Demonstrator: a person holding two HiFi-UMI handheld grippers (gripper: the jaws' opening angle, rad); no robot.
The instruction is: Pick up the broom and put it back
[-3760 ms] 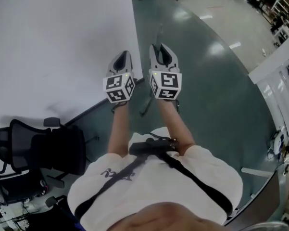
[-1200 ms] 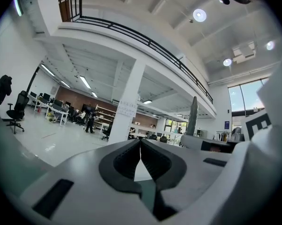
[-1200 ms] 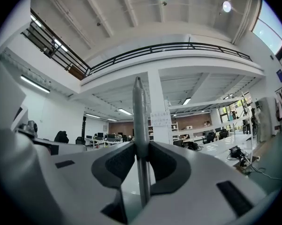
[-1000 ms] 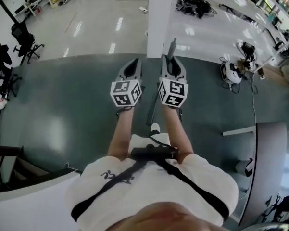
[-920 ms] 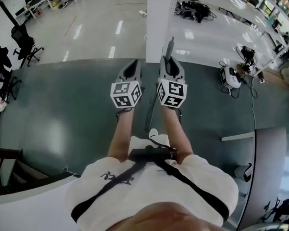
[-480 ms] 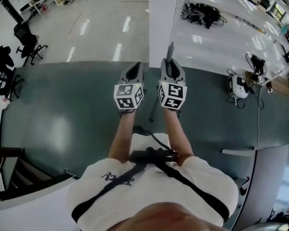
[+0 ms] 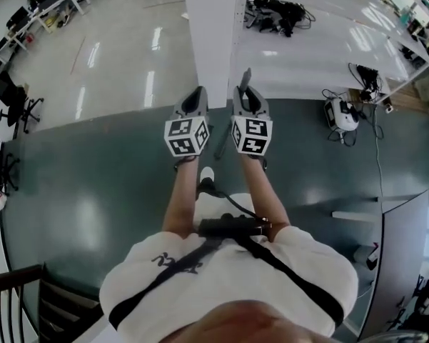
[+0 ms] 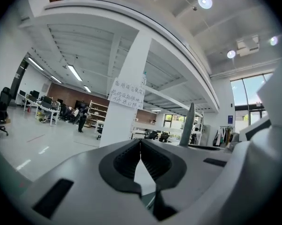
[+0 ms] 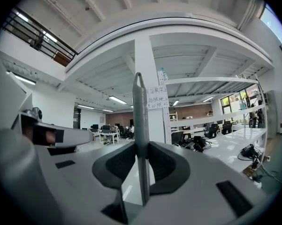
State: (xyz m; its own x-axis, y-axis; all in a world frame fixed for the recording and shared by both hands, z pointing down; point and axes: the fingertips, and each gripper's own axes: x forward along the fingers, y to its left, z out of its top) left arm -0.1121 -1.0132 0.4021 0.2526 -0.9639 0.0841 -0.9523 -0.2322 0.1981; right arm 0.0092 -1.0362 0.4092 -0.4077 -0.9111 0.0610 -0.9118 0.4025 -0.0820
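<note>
In the head view both grippers are held out level in front of the person, side by side over the dark green floor. My right gripper (image 7: 247, 97) (image 9: 140, 146) is shut on the broom handle (image 9: 139, 111), a thin grey pole standing upright through its jaws. The handle's tip (image 7: 245, 77) sticks up above the jaws, and its lower part (image 7: 221, 143) hangs between the forearms. The broom head is hidden. My left gripper (image 7: 191, 103) (image 8: 141, 142) is shut with nothing in it. The handle (image 8: 188, 125) also shows to its right.
A white square pillar (image 7: 210, 34) with a paper sign (image 8: 126, 93) stands straight ahead where the glossy white floor begins. Cables and gear (image 7: 275, 11) lie beyond it; a small device (image 7: 340, 113) sits at right. Office chairs (image 7: 7, 95) stand at left, a railing (image 7: 14, 299) at bottom left.
The person has walked forward with both grippers held the same way. The pillar and the white floor have come closer. The broom handle stays in the right gripper.
</note>
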